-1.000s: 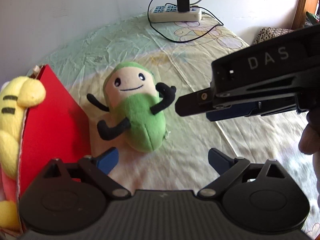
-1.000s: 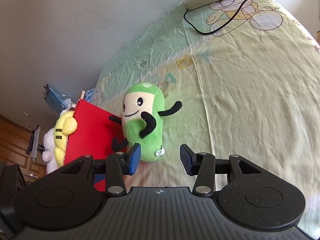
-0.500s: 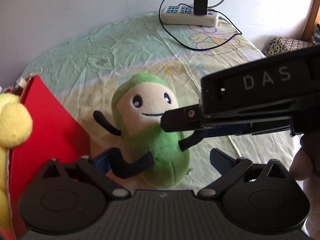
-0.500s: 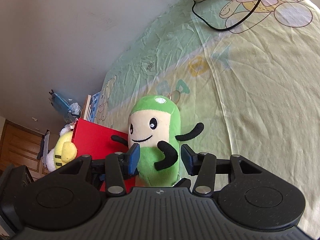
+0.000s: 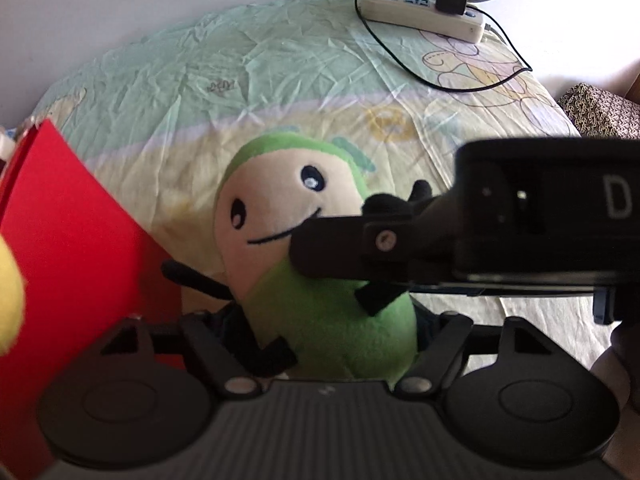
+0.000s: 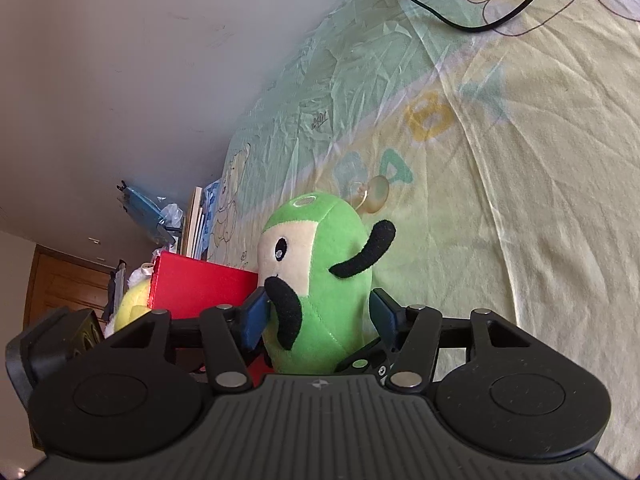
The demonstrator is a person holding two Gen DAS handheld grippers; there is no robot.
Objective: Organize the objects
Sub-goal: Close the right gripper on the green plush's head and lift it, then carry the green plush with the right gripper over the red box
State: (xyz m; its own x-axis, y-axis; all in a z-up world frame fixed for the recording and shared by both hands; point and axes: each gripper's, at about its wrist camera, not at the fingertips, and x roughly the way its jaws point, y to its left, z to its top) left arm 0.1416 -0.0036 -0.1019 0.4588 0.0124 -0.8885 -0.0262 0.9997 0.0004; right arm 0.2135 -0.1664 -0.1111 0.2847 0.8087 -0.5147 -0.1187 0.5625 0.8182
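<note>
A green plush toy (image 5: 332, 320) with a cream face and black limbs lies on the bed, also in the right wrist view (image 6: 324, 292). My left gripper (image 5: 320, 320) is open, its jaws on either side of the toy's lower body. My right gripper (image 6: 320, 316) is open too, with a blue pad on each side of the toy; its black body crosses the left wrist view (image 5: 520, 236) over the toy's mouth. A red box (image 5: 68, 264) stands just left of the toy, also in the right wrist view (image 6: 196, 288), with a yellow plush (image 6: 132, 308) in it.
The bed has a pale green and yellow printed sheet (image 6: 500, 160). A white power strip (image 5: 424, 8) with a black plug and cable (image 5: 460, 76) lies at the far edge by the wall. Clutter (image 6: 160, 216) sits between bed and wall beyond the red box.
Both grippers have moved in on the green plush toy. It now sits between the jaws of each, and the right gripper's body covers more of it in the left wrist view.
</note>
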